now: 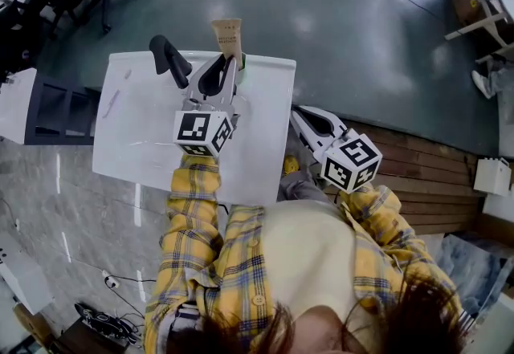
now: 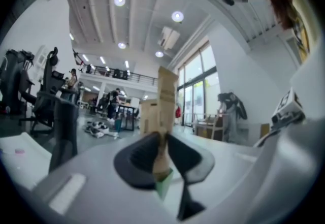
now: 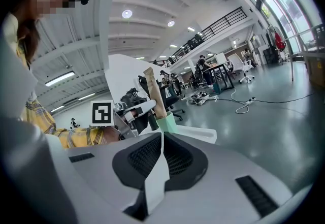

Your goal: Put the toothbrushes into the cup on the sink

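Two claws in shot, only one busy. The left claw [image 2: 161, 139] has its jaws nearly together, pinched on a tall tan toothbrush pack [image 2: 165, 101] that stands upright between the pads, its top sticking well above the tips. The green cup [image 2: 163, 183] sits right under those jaws, and the pack's lower end goes down into it (can't see how deep). From the head view, that claw lies level over the white sink [image 1: 144, 136], with the cup at the far edge by its tips and the black faucet [image 1: 169, 55] just to its left. The right claw [image 3: 161, 136] hangs off the sink's right side, well apart from the cup, jaws closed tip to tip with nothing in them.
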The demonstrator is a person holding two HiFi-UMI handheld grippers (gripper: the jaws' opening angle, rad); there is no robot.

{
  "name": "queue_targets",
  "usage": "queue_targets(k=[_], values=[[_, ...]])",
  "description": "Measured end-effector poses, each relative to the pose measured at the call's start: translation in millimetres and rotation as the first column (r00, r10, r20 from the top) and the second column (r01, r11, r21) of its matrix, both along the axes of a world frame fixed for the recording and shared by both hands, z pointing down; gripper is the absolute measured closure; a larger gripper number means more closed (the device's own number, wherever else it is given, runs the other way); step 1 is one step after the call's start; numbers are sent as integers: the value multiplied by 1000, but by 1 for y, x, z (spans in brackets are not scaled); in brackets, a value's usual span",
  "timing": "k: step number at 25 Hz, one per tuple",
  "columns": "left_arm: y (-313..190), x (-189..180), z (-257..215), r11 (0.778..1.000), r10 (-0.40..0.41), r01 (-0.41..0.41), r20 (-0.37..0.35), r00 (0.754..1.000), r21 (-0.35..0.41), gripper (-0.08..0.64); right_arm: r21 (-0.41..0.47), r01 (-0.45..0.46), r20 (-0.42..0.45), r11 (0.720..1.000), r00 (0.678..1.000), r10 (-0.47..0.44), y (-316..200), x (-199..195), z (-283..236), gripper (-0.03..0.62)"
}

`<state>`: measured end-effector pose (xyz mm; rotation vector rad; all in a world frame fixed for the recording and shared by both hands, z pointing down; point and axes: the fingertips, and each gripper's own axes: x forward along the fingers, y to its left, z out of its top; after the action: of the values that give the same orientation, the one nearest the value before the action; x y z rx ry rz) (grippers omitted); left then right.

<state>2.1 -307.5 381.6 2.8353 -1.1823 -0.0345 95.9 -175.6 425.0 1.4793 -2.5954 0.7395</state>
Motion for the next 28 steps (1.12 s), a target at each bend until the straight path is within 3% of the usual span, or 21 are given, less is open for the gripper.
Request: queue_targets(k=[11, 28], values=[[2, -6, 3, 999, -29, 30, 5, 1000, -25, 492, 0, 7, 3, 1000, 1000, -7, 3, 0, -1, 572], [31, -31, -15, 997, -74, 74, -41, 996, 3, 492, 23, 55, 10, 998, 998, -55, 7, -17, -9, 572]])
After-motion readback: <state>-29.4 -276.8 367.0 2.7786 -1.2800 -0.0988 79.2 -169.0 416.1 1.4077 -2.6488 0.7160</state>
